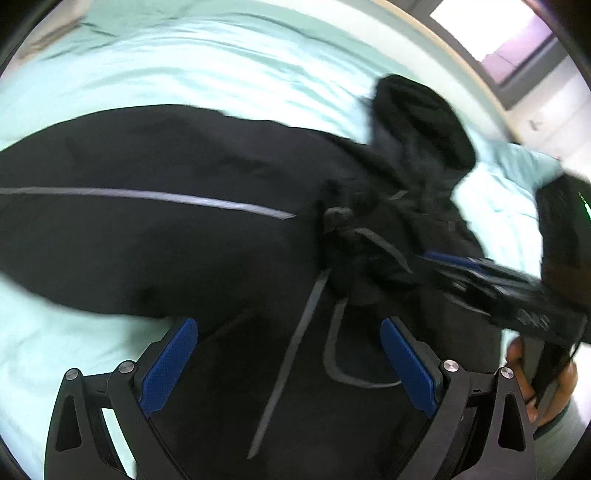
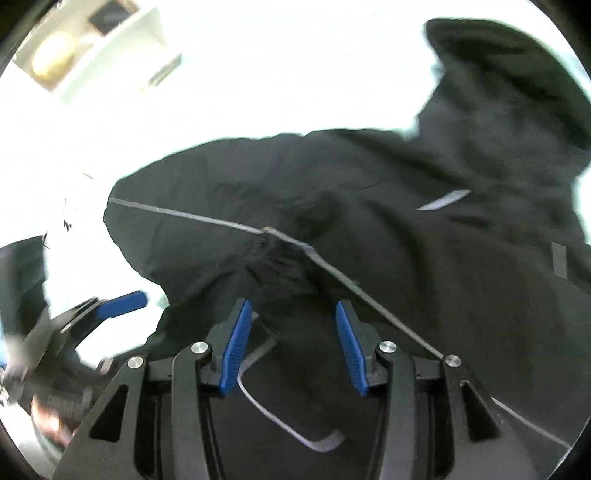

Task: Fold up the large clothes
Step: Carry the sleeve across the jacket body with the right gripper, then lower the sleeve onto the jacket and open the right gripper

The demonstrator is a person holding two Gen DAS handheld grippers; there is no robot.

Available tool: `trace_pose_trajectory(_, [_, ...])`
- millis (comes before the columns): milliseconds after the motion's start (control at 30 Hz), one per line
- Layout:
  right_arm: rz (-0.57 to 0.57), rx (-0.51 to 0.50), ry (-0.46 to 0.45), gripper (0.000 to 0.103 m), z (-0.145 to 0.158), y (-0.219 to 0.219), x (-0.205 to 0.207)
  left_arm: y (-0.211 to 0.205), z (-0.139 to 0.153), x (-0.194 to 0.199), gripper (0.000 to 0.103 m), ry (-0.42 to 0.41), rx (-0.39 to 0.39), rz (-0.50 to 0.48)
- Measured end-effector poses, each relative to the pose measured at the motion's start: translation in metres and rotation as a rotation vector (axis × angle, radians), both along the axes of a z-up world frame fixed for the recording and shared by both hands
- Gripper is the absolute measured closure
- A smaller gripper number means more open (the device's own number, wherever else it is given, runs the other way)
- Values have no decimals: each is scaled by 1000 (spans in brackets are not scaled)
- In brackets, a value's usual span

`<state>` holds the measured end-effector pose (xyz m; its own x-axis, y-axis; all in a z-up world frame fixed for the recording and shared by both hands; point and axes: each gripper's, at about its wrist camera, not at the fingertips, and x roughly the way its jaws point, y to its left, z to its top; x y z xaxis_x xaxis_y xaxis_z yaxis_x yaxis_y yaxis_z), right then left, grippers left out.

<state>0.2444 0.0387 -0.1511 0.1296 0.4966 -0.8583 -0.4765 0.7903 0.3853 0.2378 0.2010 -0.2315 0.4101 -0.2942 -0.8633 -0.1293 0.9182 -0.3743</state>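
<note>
A large black jacket [image 1: 166, 229] with thin grey reflective stripes lies spread on a pale green bed sheet [image 1: 184, 62]. Its hood [image 1: 421, 118] sticks up at the right. My left gripper [image 1: 288, 332] is open just above the jacket's lower part, with grey drawcords between its blue pads. My right gripper [image 2: 291, 314] is open over the same jacket [image 2: 406, 258], with a bunched fold and a grey cord between its pads. The right gripper also shows in the left wrist view [image 1: 491, 284], and one left fingertip shows in the right wrist view [image 2: 125, 301].
The bed's far edge and a window [image 1: 495, 26] lie at the top right of the left wrist view. A white shelf unit [image 2: 92, 48] stands at the top left of the right wrist view. The person's hand [image 1: 543, 384] holds the right gripper's handle.
</note>
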Motion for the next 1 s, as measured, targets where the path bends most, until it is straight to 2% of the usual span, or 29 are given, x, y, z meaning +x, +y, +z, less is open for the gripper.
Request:
trace_pose_trajectory(100, [-100,-81,-16,52,0,-61,-2,-16,-4,26,3,-24,-26,-81])
trace_pose_trajectory(233, [-208,-150,20,52,-9,-116,-8,-24,-28,67,6,12,-67,-90])
trace_pose_trajectory(267, [-242,-156,44,52,-15,-132,-11,-26,-32,75,23,17,-83,-91])
trace_pose_trajectory(300, [-267,-160,59,52,-17,-144,-14,-28,-39,84,73,30,-108,-94])
trace_pose_trajectory(333, [-282,-168,65,52,-20,-150,-15,-29,-48,94,88,61,-124,-97])
trace_pose_trajectory(367, [-304,-188,63,52,-22,-160,-17,-29,-49,99,87,62,-122,-99])
trace_pose_trajectory(433, [-336,-211,49,52,-21,-178,-16,-29,-31,100,87,-15,-136,-110])
trace_pose_trajectory(533, [-378,-227,39,52,-24,-195,-14,-8,16,94,87,-156,-214,-79])
trace_pose_trajectory(600, [-398,-248,53,52,-33,-198,-8,8,28,93,87,-180,-214,-45])
trace_pose_trajectory(667, [-407,-242,64,52,-45,-197,-2,27,13,96,87,-118,-184,-21])
trace_pose_trajectory(733, [-411,-252,87,53,-62,-191,2,34,-28,103,87,27,-138,-27])
trace_pose_trajectory(800, [-405,-291,124,52,-83,-180,7,34,-66,102,87,120,-105,-28])
trace_pose_trajectory(867, [-396,-325,102,52,-92,-174,8,36,-73,100,85,101,-134,-12])
trace_pose_trajectory(933, [-378,-341,86,50,-92,-172,7,36,-68,99,84,102,-140,0])
trace_pose_trajectory(1000, [-376,-317,101,50,-85,-178,6,35,-61,97,75,103,-115,6])
